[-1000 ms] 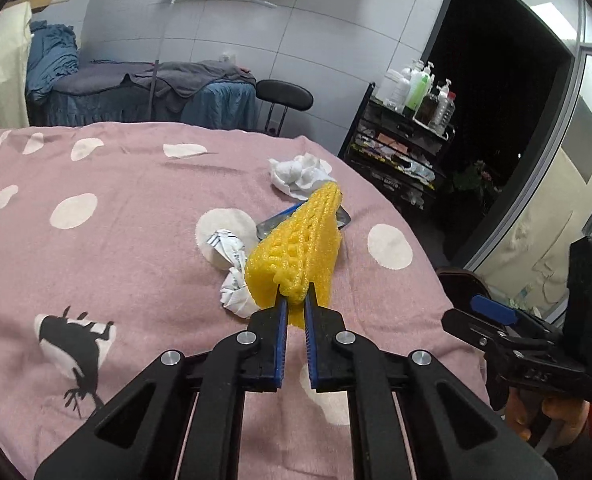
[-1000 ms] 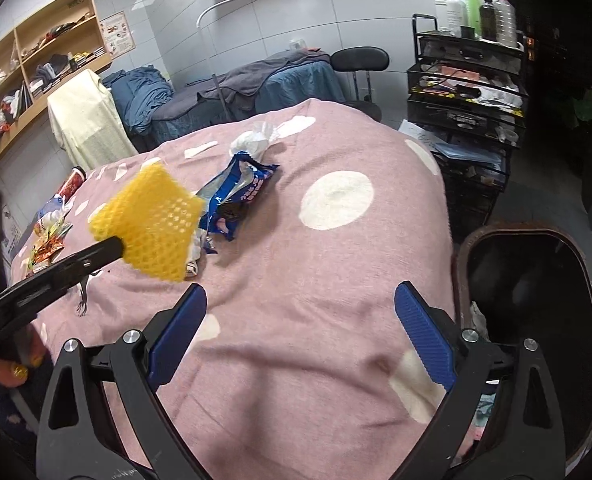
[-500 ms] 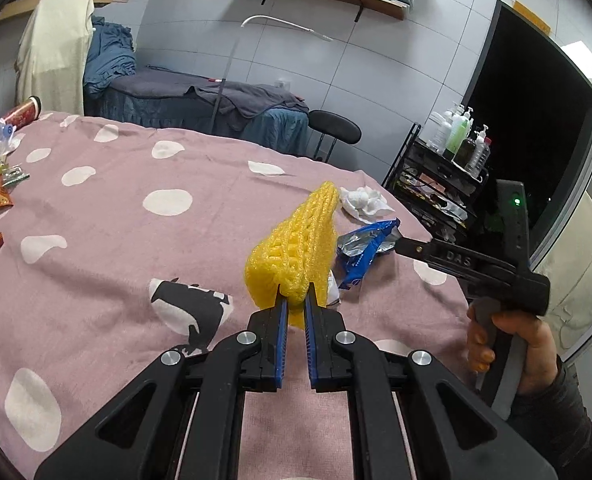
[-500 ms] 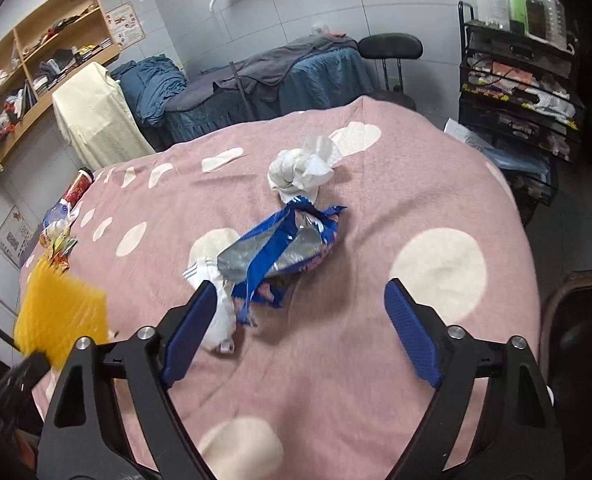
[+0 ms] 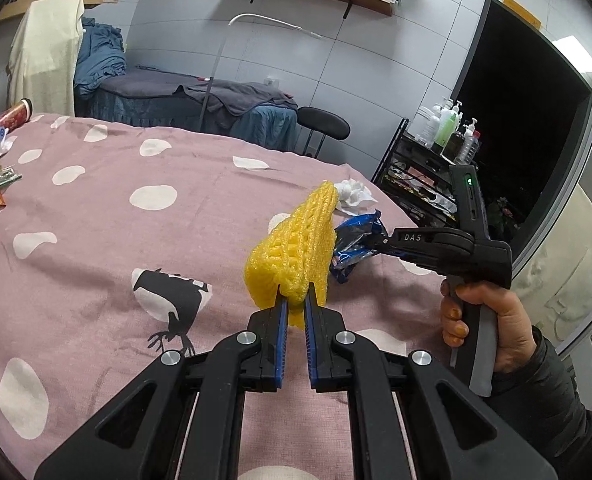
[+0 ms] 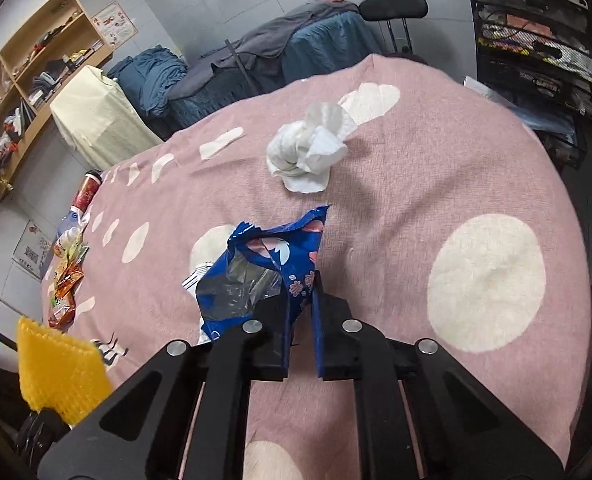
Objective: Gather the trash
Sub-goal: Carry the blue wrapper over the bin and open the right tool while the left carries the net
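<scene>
My left gripper (image 5: 294, 296) is shut on a yellow foam net (image 5: 296, 248), held up above the pink dotted bedcover (image 5: 96, 220). The net also shows at the lower left of the right wrist view (image 6: 56, 372). My right gripper (image 6: 299, 280) has its jaws closing, and the pads pinch the near edge of a crumpled blue snack wrapper (image 6: 264, 264). From the left wrist view, that gripper (image 5: 375, 242) reaches in from the right to the wrapper (image 5: 355, 236), with a hand on its handle. A balled white tissue (image 6: 311, 148) lies beyond the wrapper. A scrap of white paper (image 6: 194, 278) peeks out beneath it.
Snack packets (image 6: 66, 280) and a red can (image 6: 88, 188) lie along the bed's far left edge. A black rack with bottles (image 5: 435, 184) and a black stool (image 5: 323, 124) stand past the bed's right end. A second bed with blue covers is behind.
The right gripper moved in over the blue wrapper and its wide jaws came together on it. The left gripper drew back with the yellow net, bringing more of the bed into view.
</scene>
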Motion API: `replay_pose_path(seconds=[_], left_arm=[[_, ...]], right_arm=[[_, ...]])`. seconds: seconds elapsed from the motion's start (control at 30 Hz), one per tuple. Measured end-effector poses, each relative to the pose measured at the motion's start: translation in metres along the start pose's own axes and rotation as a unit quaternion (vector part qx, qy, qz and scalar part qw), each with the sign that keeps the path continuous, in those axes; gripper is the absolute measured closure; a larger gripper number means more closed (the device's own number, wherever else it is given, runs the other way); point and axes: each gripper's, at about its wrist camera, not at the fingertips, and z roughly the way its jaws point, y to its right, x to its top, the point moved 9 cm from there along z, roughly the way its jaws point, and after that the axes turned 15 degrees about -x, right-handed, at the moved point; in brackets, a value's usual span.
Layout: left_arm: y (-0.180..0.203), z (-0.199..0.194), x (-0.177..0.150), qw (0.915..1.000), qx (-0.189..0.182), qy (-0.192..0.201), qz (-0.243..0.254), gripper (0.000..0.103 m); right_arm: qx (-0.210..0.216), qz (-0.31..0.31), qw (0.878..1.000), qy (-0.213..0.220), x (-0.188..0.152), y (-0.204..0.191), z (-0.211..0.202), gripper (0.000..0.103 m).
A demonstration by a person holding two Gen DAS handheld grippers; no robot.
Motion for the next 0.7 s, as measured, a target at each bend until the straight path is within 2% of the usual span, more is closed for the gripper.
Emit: replay_pose_path(seconds=[0.2, 0.47, 0.7], left_arm=[[0.014, 0.005, -0.001, 0.9999, -0.013, -0.003, 0.009, 0.094], [0.047, 0.015, 0.001, 0.9989, -0.036, -0.005, 0.029, 0.094], [0.083, 0.029, -0.002, 0.9962, -0.068, -0.015, 0.053, 0.094]], right_arm=[[-0.013, -0.021, 0.998, 0.053, -0.009, 0.008, -0.044, 0.094], [-0.092, -0.064, 0.983, 0.142, -0.025, 0.037, -0.108, 0.094], [-0.142, -0.047, 0.974, 0.169, -0.04, 0.09, -0.146, 0.094]])
